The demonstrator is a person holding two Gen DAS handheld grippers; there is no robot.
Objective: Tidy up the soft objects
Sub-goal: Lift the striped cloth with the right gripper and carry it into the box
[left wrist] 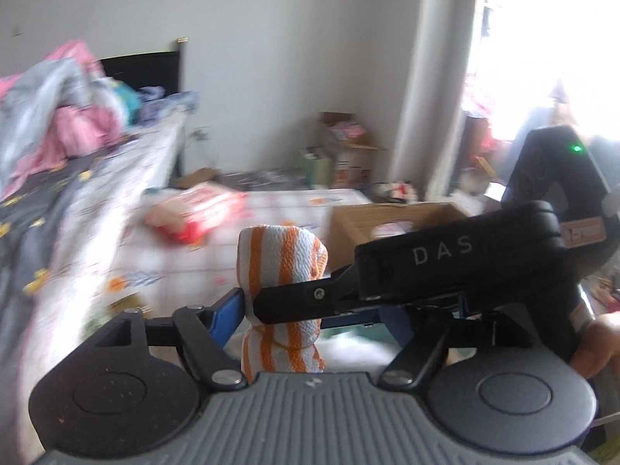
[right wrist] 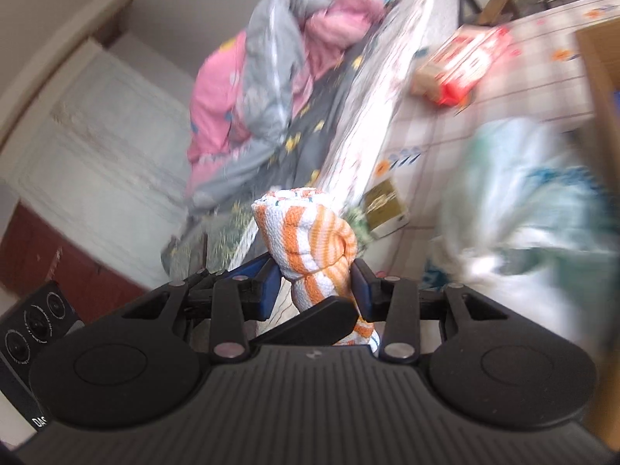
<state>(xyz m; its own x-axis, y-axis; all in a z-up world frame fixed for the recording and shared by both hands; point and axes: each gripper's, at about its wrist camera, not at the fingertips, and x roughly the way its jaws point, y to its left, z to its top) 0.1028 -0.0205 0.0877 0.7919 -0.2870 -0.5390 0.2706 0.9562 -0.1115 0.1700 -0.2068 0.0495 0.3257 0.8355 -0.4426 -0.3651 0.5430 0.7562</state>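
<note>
An orange-and-white striped rolled towel [left wrist: 283, 267] stands upright, held in the air. My left gripper [left wrist: 279, 310] has its blue pads around the towel's waist. My right gripper [right wrist: 316, 283] is shut on the same towel [right wrist: 310, 240], its blue pads pinching the middle. In the left wrist view the right gripper's black finger [left wrist: 310, 298] reaches in from the right and crosses the towel. In the right wrist view a black finger [right wrist: 310, 321] of the left gripper crosses below.
A bed [left wrist: 58, 193] with pink and grey bedding [right wrist: 271, 58] lies to the left. A red-and-white pack [left wrist: 197, 213] sits on the checked cloth [left wrist: 279, 205]. A cardboard box [left wrist: 395, 217] stands to the right. Pale teal fabric [right wrist: 534, 193] lies blurred at right.
</note>
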